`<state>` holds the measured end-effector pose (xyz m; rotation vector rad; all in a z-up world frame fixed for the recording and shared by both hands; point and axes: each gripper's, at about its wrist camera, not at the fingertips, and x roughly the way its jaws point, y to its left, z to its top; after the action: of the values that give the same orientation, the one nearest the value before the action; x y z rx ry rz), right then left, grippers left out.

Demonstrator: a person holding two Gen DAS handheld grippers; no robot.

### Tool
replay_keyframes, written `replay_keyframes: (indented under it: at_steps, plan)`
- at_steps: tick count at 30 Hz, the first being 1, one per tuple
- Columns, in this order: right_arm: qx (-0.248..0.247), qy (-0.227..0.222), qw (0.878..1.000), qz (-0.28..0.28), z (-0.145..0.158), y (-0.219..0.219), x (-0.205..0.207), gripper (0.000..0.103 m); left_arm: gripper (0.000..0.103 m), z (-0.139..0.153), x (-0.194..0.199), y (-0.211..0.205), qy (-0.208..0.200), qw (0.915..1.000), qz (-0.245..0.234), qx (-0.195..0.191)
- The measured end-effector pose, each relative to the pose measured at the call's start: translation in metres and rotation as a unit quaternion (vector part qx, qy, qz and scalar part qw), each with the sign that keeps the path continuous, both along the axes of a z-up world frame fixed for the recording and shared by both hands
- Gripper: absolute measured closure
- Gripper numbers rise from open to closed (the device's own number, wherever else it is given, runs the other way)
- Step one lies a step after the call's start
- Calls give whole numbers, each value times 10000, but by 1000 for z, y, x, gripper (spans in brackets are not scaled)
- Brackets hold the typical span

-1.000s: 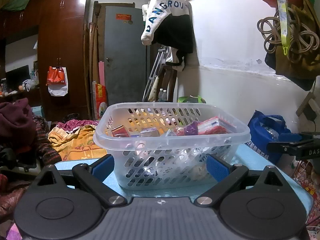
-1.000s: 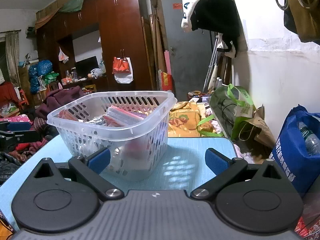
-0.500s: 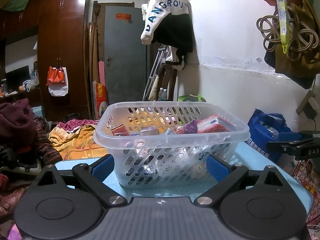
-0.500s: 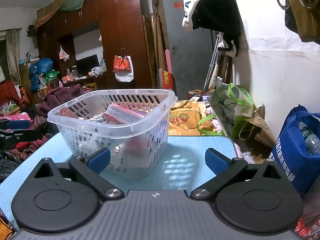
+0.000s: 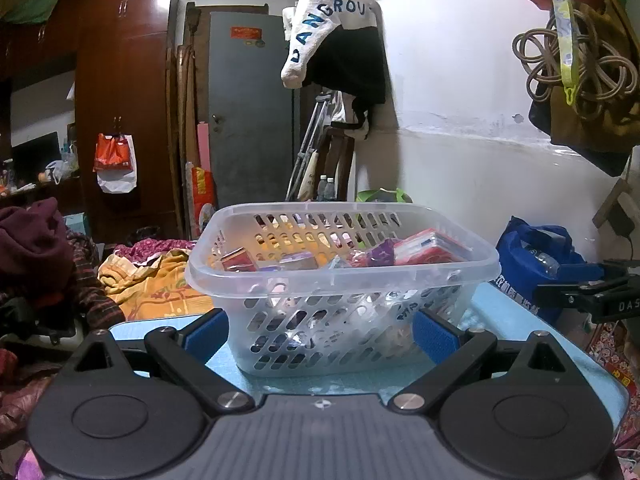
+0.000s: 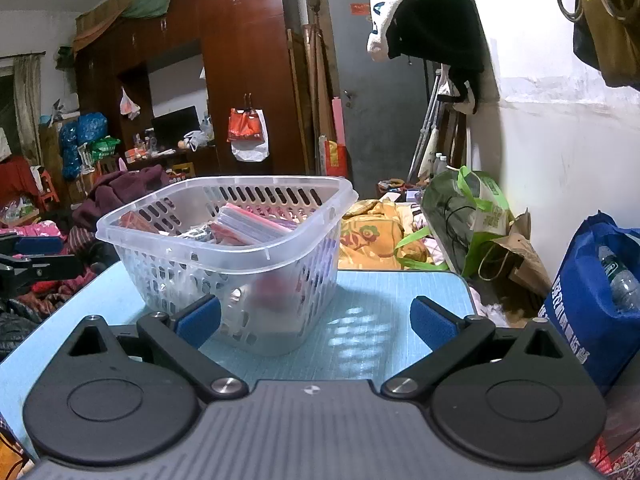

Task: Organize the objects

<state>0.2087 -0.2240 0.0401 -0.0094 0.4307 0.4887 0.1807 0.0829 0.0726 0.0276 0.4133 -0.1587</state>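
Almost nothing has moved since the earlier frames: slight camera drift only, basket in the same spot. One clear plastic basket [image 5: 340, 280] sits mid-table on the light-blue table [image 6: 380, 296], holding several packets, too overlapped to count. Left gripper [image 5: 320, 330] and right gripper [image 6: 316, 322] both hover low with fingers spread apart, holding nothing. No loose items show on the tabletop, so sorting looks done. If the basket needs shifting, best grip the rim squarely, one side each.
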Motion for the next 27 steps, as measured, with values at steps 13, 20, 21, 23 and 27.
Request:
replay_keyframes:
  at_steps: [13, 20, 21, 23, 27]
  plan:
    - [3, -15, 10000, 11, 0, 1, 0, 0, 3, 1, -5, -2, -124, 9998, -111, -69]
    - [-7, -68, 9999, 74, 0, 3, -3, 0, 3, 2, -4, -6, -142, 9999, 3, 44]
    - [-4, -78, 9999, 89, 0, 4, -4, 0, 3, 2, -4, -6, -141, 9999, 11, 54]
    - [-9, -101, 9999, 137, 1, 5, -5, 0, 3, 2, -3, -6, -137, 9999, 25, 49]
    - [-51, -129, 9998, 151, 0, 8, -6, 0, 3, 1, -4, -6, -154, 9999, 36, 44]
